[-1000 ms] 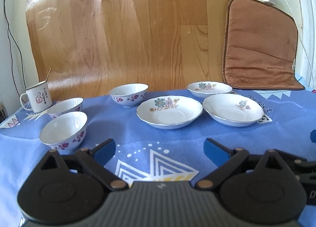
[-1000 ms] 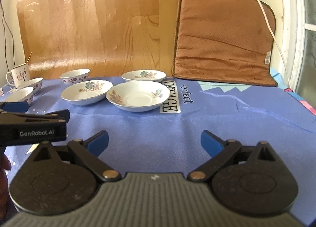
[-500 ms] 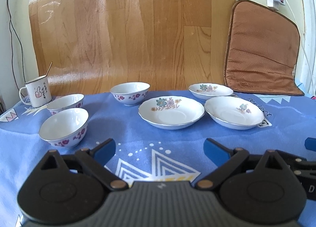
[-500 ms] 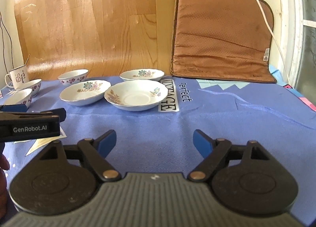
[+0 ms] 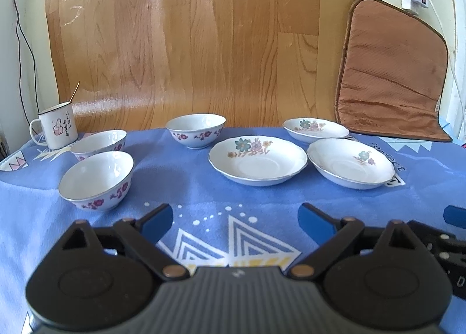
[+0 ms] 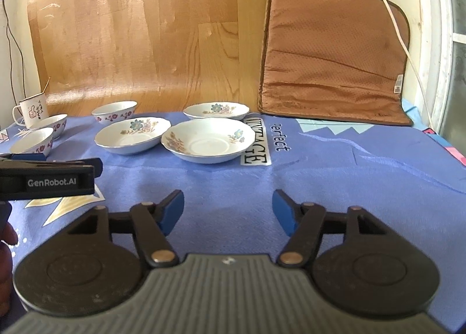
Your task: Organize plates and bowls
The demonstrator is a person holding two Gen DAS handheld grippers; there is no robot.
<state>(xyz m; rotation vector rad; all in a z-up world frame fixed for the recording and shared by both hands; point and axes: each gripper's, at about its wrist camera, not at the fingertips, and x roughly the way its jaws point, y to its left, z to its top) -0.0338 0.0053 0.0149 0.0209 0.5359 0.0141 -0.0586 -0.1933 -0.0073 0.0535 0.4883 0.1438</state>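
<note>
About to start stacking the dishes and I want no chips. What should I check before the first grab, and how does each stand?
1. Right hand-held gripper empty: ok; jaws have just been closing, nothing between them.
2. Left hand-held gripper open and empty: ok.
3. Three plates lie apart, unstacked: ok.
4. Three bowls upright: ok.
5. Mug stands clear of plates: ok.
6. Rim cracks: cannot tell.
</note>
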